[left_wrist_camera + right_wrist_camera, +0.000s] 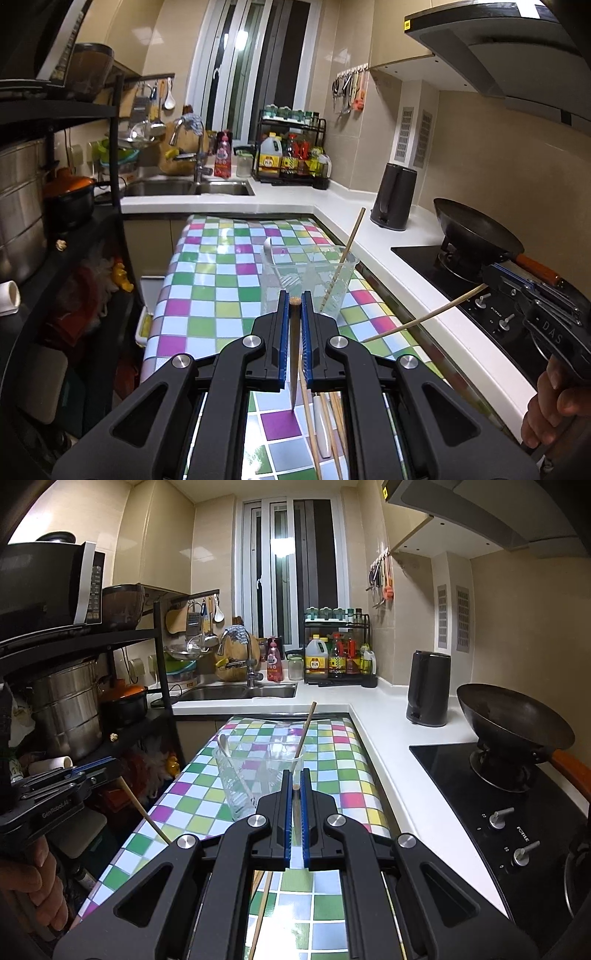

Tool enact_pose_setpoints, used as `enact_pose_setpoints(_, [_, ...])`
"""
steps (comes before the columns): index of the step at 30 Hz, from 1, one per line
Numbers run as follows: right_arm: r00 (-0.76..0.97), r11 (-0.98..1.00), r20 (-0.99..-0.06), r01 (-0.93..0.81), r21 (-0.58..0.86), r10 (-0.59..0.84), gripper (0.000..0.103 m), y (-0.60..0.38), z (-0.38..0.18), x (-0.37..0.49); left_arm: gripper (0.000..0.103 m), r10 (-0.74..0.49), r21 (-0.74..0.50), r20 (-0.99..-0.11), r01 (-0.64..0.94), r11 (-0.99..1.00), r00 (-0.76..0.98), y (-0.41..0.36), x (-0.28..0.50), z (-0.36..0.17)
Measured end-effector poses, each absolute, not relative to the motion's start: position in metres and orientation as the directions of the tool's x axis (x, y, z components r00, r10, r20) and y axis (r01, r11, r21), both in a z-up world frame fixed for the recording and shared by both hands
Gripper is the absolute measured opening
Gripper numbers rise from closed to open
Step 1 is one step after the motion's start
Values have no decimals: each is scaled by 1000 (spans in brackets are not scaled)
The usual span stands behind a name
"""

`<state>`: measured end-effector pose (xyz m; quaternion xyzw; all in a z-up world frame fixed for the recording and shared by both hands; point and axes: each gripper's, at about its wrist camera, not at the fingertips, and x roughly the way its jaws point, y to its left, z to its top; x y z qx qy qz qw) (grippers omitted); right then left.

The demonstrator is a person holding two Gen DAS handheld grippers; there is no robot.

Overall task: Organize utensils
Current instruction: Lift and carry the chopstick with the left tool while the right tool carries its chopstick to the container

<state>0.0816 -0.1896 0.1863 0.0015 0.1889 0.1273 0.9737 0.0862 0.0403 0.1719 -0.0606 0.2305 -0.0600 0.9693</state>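
Chopsticks in both of your tools. Your left gripper point(295, 306) is clenched on a thin brown wooden chopstick point(294, 354) that hangs nearly upright between the blue pads, round end at the fingertips, point down over the chequered oilcloth table point(207, 295). Your right gripper point(295, 790) is clamped on a pale wooden chopstick point(424, 317); from the left wrist view it slants down and leftward from the tool, over the table's right edge. Clear plastic measuring cup point(306, 280) stands on the table just ahead of both tools, near the right edge, holding one leaning wooden chopstick point(347, 251) on its right side and a white spoon point(231, 760) on its left. More loose chopsticks and a white-handled utensil point(321, 424) lie on the oilcloth under your left tool, at the near edge. White countertop point(388, 746) runs along the table's right side, carrying a dark grey kettle point(428, 688) and a black wok point(513, 716) on the hob.
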Motion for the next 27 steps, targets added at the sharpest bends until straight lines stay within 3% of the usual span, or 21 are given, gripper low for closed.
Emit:
enact_pose_setpoints(9, [848, 961, -461, -271, 47, 262, 4, -181, 197, 108, 7, -150, -128, -456, 102, 986, 877, 38, 100, 184])
enact_pose_setpoints(27, [798, 955, -536, -288, 65, 277, 4, -172, 204, 148, 7, -185, -143, -491, 130, 981, 851, 40, 130, 210])
